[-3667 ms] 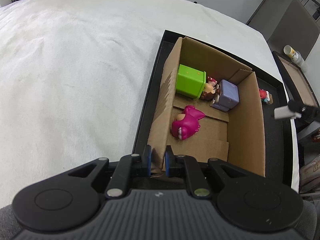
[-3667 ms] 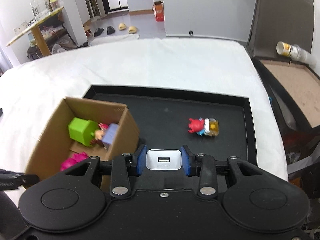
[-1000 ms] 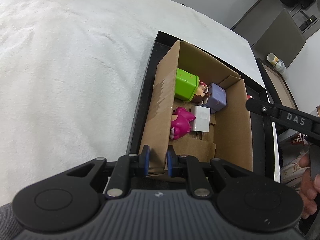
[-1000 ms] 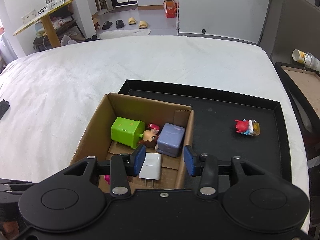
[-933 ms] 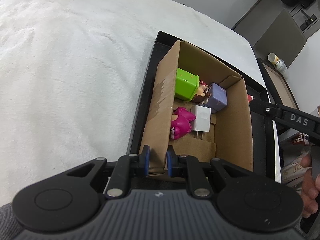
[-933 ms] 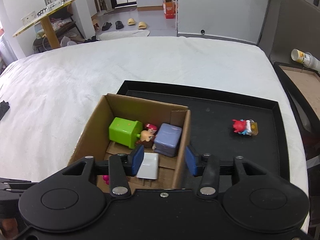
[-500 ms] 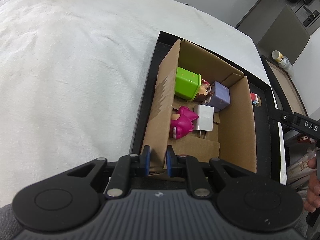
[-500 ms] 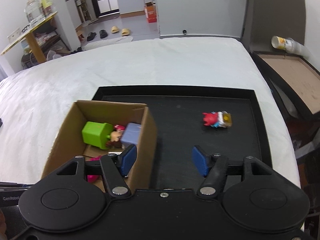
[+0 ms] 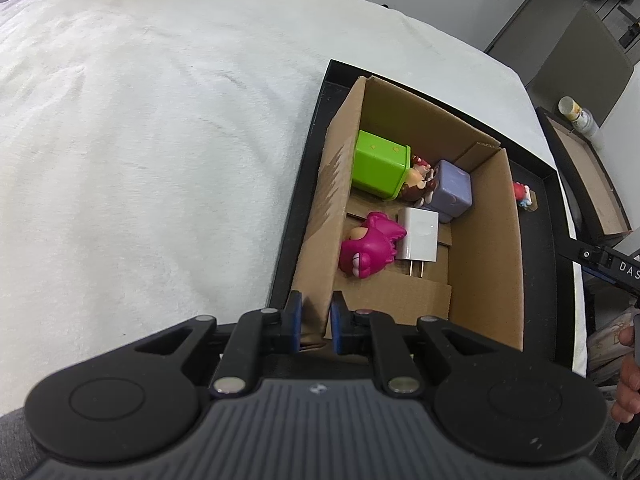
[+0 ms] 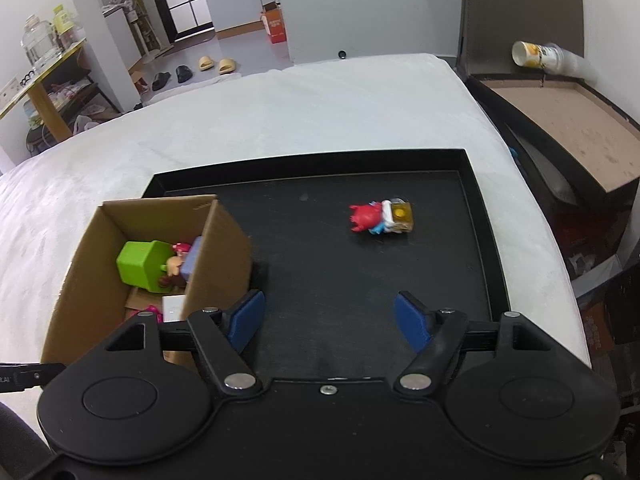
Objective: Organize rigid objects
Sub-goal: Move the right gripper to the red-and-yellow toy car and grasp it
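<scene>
A: Left wrist view. What does the left hand-held gripper (image 9: 314,322) grasp?

B: Its blue pads are clenched on the near wall of the cardboard box (image 9: 488,248), which stands at the left end of the black tray (image 10: 486,240).

A: Contents of the box?

B: A green cube (image 9: 380,168) at the far left; a lilac cube (image 9: 452,190) at the far right; a small brown-and-red figure (image 9: 418,182) wedged between the two. Nearer, a magenta monster toy (image 9: 370,246) lies touching a white charger (image 9: 420,234), prongs toward the camera.

A: Right wrist view. State of the right hand-held gripper (image 10: 330,318)?

B: Released: the jaws are opening, with only bare tray floor between them. It hangs over the tray's near part, just right of the box.

A: What lies loose on the tray?

B: A red figure on a yellow base (image 10: 380,218), on its side, well apart from the box, beyond the open fingers.

A: And the support?

B: The tray rests on a bed covered with a white blanket (image 9: 152,152).
</scene>
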`<state>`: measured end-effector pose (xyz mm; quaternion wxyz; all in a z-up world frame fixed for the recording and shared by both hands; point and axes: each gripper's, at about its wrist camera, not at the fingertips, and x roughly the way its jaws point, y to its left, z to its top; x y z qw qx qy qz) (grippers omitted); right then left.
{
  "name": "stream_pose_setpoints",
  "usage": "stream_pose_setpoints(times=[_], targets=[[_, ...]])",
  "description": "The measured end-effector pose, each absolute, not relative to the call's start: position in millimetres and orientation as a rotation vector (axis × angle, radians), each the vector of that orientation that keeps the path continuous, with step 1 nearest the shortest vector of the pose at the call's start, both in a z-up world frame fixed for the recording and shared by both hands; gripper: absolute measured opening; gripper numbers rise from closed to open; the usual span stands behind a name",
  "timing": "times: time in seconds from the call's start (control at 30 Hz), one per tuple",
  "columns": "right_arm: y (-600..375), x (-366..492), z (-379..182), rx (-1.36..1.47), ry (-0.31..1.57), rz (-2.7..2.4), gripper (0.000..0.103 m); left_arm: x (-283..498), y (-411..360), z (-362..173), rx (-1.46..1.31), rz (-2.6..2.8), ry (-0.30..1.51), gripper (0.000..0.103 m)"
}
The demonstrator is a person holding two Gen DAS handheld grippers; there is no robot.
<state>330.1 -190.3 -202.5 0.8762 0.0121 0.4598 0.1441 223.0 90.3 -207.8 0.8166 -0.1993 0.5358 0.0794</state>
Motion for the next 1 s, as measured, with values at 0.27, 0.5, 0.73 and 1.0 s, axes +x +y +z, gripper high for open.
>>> stream_pose_setpoints(times=[0.27,0.5,0.73,1.0], targets=[[-210.6,338.6,-217.5,0.058,0.968,0.286,0.076,225.5,87.7,-209.0,-0.424,0.185,1.146,0.013],[-222.3,348.9,-230.3,0.086,0.972,0.288,0.076,229.7,86.0,-212.2,-0.416,0.205,1.163,0.013],[-224.0,366.0,-247.1,0.080,0.984,0.282,0.076,232.9,83.6,-213.5,-0.412,0.213,1.173,0.013],[-217.9,396.0,-262.8,0.070,1.000,0.272,0.078,236.8,80.0,-216.6,-0.394,0.220,1.183,0.013]])
